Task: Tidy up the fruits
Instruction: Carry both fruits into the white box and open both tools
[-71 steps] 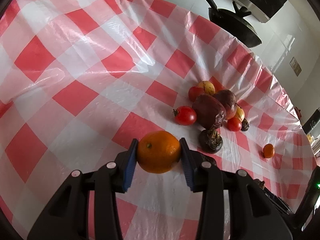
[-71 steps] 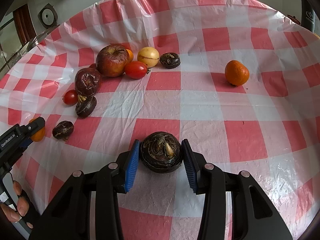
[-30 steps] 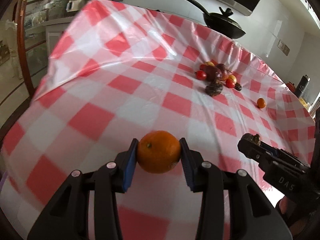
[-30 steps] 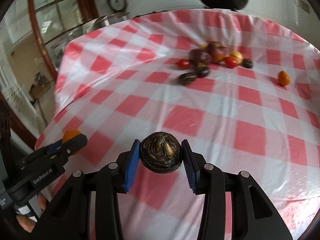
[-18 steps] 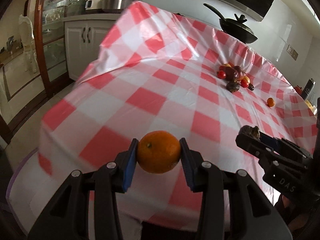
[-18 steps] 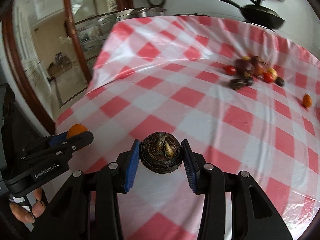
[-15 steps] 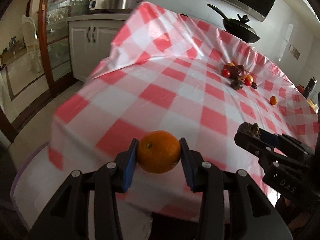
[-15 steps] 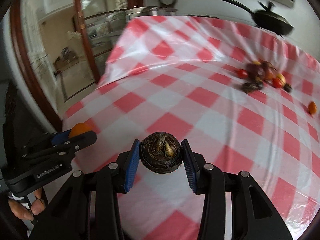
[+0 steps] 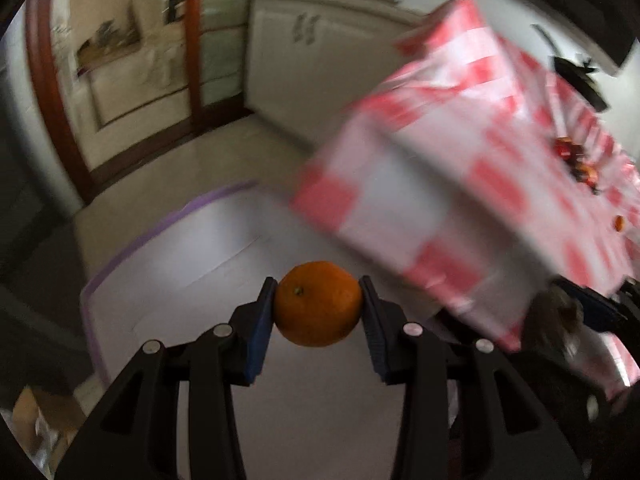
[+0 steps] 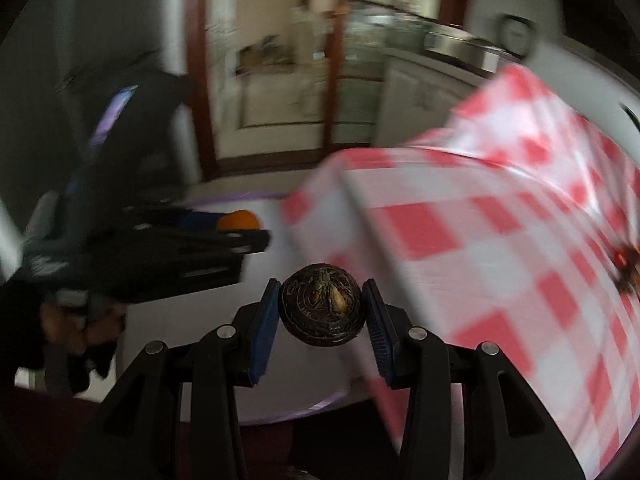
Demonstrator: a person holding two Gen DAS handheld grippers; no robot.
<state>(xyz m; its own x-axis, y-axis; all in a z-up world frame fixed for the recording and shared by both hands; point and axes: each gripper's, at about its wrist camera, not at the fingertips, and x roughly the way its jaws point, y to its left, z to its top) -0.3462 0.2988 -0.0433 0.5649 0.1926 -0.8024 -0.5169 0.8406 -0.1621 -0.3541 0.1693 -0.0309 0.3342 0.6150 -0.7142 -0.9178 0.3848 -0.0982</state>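
Observation:
My left gripper [image 9: 319, 306] is shut on an orange [image 9: 319, 303] and holds it in the air off the table's corner, above a white mat [image 9: 168, 264] on the floor. My right gripper [image 10: 322, 304] is shut on a dark wrinkled fruit [image 10: 322, 305], also past the table's edge. The left gripper with the orange [image 10: 239, 220] shows in the right wrist view, to the left. The right gripper's fruit [image 9: 554, 316] shows blurred in the left wrist view. The pile of other fruits [image 9: 576, 162] and a lone small orange [image 9: 619, 222] lie far off on the checked tablecloth [image 9: 460, 184].
The table with the red-and-white cloth [image 10: 500, 240] stands to the right. A white mat with a purple edge lies on the floor below. White cabinets [image 9: 320, 52] and a wooden door frame [image 9: 48, 92] stand behind. A black pan [image 9: 576, 76] sits at the table's far end.
Both grippers have swung left, off the table and past its corner, each still holding its fruit. The views now look at the floor and cabinets, with motion blur.

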